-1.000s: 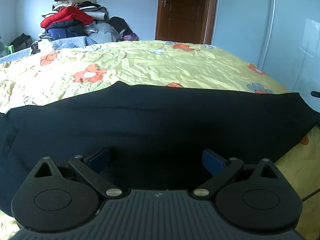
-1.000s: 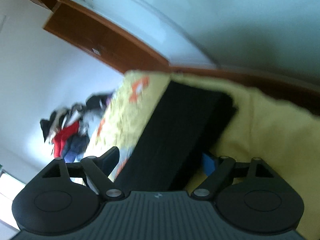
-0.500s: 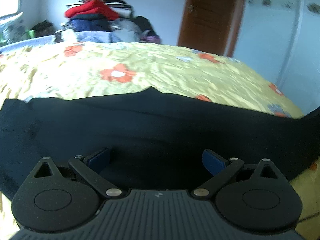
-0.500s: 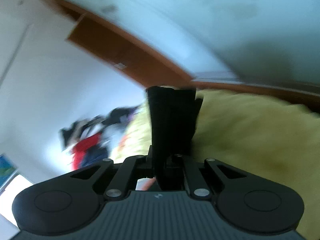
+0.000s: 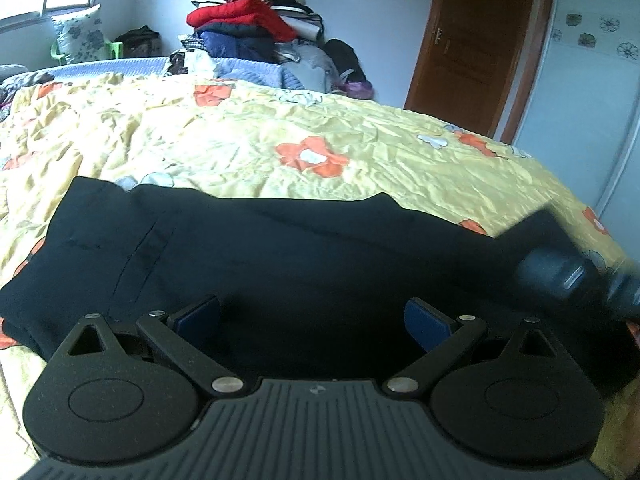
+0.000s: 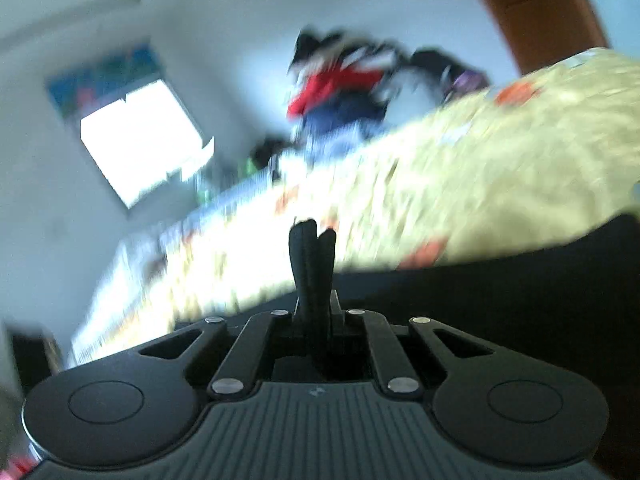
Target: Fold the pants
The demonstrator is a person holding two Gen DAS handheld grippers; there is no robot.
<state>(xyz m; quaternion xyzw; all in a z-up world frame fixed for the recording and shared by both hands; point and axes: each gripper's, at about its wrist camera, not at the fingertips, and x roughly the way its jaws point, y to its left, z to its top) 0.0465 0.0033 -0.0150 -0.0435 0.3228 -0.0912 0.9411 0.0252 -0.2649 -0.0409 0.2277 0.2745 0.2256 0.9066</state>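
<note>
Black pants [image 5: 280, 264] lie flat on the yellow flowered bedsheet [image 5: 248, 140]; the left gripper [image 5: 312, 316] hovers wide over them. Only the blurred right view shows the right gripper [image 6: 314, 280] clamping a bunched fold.

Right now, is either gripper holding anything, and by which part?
The right gripper is shut on an edge fold of the black pants; which end is unclear. The left gripper is open, empty.
</note>
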